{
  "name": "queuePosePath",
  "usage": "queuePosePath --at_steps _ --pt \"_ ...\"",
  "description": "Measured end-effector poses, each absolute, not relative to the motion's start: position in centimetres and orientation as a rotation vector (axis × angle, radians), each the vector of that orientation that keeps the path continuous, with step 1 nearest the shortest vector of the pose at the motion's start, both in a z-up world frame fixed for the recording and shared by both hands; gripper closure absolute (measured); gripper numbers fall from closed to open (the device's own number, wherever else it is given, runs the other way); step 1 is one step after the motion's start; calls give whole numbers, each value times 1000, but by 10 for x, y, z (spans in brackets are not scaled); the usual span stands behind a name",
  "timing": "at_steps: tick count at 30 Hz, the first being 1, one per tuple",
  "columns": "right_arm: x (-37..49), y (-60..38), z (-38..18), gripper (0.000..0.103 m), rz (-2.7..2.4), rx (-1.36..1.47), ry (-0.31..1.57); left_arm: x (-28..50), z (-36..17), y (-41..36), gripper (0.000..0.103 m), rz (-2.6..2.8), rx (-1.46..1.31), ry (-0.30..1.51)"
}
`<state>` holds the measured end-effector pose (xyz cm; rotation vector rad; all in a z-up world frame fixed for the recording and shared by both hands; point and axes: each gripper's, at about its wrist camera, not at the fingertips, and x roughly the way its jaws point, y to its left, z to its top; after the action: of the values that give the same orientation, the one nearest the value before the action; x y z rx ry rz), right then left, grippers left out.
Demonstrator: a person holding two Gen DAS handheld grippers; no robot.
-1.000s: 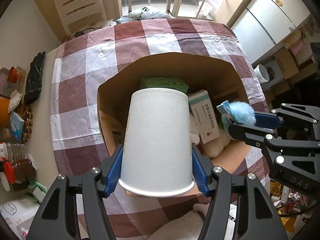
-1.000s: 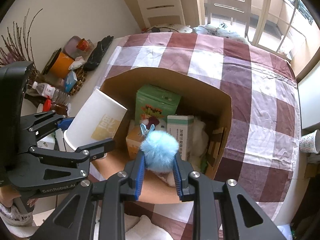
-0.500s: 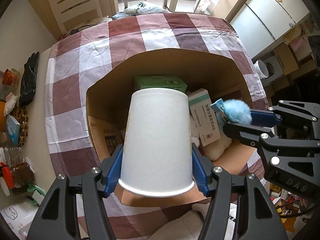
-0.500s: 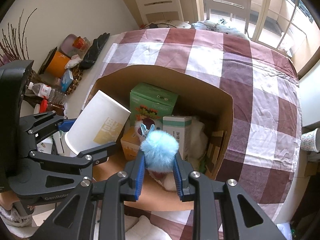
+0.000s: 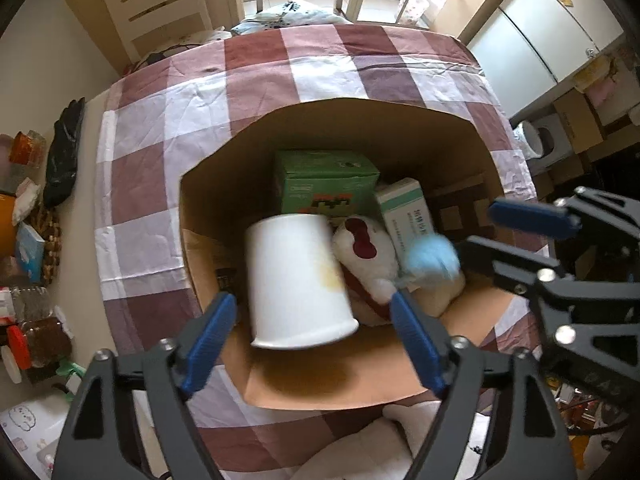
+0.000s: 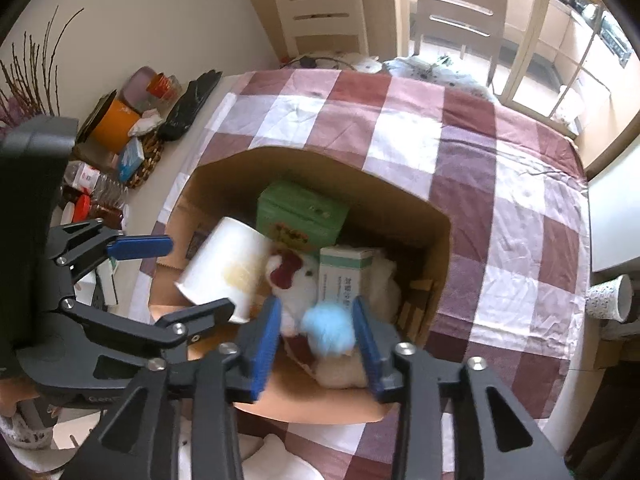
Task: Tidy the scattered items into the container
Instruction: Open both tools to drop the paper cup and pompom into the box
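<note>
A brown cardboard box (image 5: 400, 120) (image 6: 436, 216) stands on the checked tablecloth. A white paper cup (image 5: 296, 284) (image 6: 228, 268) is blurred and free inside the box, between the spread fingers of my left gripper (image 5: 312, 344), which is open. A fluffy blue pom-pom clip (image 6: 328, 330) (image 5: 432, 258) is blurred and loose between the open fingers of my right gripper (image 6: 316, 340), over a white plush toy (image 6: 296, 280) (image 5: 368, 256). A green box (image 5: 326, 180) (image 6: 300, 216) and a white-and-teal carton (image 5: 406, 216) (image 6: 344, 276) lie inside.
Bottles, an orange tin (image 6: 116, 124) and a black glove (image 6: 192, 100) crowd the table's left edge. Chairs (image 6: 460, 4) stand behind the table. A spotted paper cup (image 6: 612, 296) lies off the right side. White plush (image 5: 360, 452) lies at the near edge.
Both grippers have opened. The paper cup has dropped from my left gripper into the box, and the blue pom-pom has left my right gripper's fingers and is falling.
</note>
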<state>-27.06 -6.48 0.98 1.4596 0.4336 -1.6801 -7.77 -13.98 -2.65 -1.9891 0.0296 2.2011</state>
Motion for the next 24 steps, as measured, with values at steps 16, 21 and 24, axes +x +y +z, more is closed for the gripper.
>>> queuePosePath --at_steps 16,21,24 --pt "-275 -50 19 59 -1727 1497 399 -71 -11 -136 14 2184 -1980 62" --pt "-274 -46 26 59 -1776 1486 415 -68 -5 -137 14 2193 -1986 63" --pt "-273 -42 30 57 -1799 1495 392 -64 -2 -139 13 2182 -2003 40"
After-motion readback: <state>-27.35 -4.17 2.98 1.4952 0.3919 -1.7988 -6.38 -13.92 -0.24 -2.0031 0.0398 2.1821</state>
